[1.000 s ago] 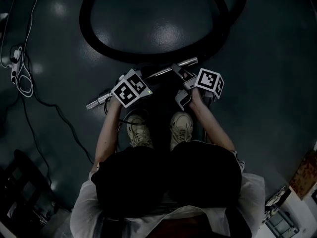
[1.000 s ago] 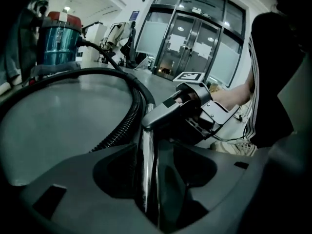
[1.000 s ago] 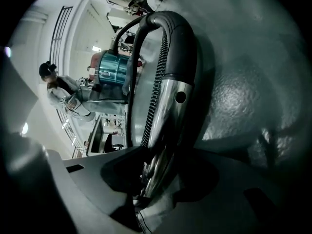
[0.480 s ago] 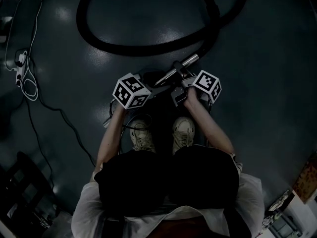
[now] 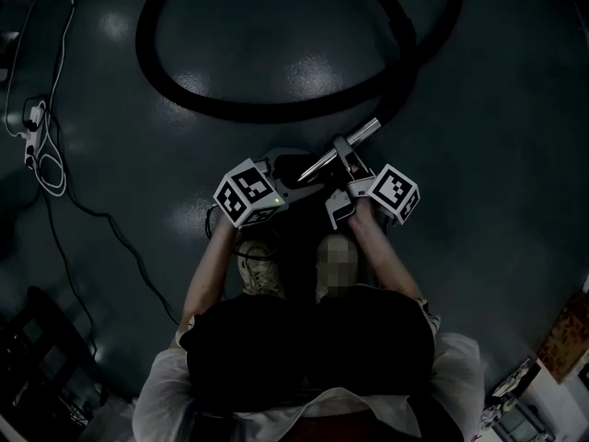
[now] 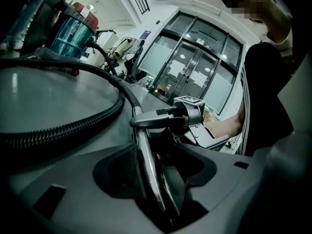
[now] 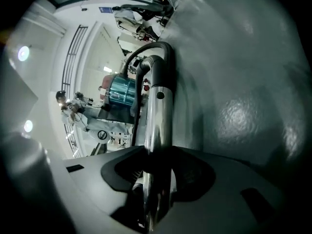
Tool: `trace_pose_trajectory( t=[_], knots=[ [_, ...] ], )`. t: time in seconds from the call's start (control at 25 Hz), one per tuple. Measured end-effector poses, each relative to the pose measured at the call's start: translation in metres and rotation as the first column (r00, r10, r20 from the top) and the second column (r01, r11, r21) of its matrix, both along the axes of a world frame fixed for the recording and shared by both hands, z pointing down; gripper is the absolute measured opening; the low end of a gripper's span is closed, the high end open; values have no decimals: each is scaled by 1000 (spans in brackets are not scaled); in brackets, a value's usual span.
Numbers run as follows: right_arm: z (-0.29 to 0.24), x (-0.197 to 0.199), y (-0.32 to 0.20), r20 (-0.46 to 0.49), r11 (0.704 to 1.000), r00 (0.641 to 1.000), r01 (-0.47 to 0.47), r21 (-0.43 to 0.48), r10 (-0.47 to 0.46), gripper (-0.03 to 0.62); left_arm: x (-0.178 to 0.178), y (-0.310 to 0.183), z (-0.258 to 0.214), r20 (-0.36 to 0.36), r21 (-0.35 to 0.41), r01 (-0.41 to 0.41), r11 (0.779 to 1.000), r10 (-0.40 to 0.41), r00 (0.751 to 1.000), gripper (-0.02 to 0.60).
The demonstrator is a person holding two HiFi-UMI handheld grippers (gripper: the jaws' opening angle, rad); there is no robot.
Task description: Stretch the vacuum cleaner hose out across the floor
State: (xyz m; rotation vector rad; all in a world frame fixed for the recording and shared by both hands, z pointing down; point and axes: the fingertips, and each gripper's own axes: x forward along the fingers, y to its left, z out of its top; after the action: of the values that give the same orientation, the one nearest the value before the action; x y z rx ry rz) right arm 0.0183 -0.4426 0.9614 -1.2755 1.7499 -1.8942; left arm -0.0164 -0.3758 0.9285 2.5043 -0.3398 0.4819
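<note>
My left claw point(image 5: 287, 180) and right claw point(image 5: 339, 178) both clamp the metal wand point(image 5: 354, 138), which has swung to point toward 1 o'clock. The hose point(image 5: 276, 109) still loops at 12 o'clock, so I judge stretching barely begun.

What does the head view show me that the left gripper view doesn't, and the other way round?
Only the head view: the hose laid in a full loop, the white cable at far left, and the left gripper itself.
Only the left gripper view: the teal vacuum canister and the glass doors behind.
Both: the black hose, the metal tube and the right gripper clamped on that tube.
</note>
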Motion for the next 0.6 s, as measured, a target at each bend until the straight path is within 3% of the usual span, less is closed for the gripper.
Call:
trace_pose_trajectory(
  t=[0.16, 0.28, 0.4, 0.6],
  knots=[
    [-40, 18, -8, -59, 994, 998, -27, 102, 33, 173, 17, -8, -30, 0, 35, 3, 999, -3, 1000, 239],
    [-105, 20, -18, -155, 978, 987, -11, 207, 44, 173, 22, -20, -79, 31, 27, 17, 1000, -17, 999, 239],
    [-195, -4, -20, -212, 947, 976, 118, 300, -54, 172, 7, -29, -151, -1, -7, 43, 999, -43, 999, 239],
    [-328, -51, -23, -262, 868, 929, 344, 358, -260, 159, -23, -45, -270, -97, -106, 237, 966, -247, 964, 239]
  ],
)
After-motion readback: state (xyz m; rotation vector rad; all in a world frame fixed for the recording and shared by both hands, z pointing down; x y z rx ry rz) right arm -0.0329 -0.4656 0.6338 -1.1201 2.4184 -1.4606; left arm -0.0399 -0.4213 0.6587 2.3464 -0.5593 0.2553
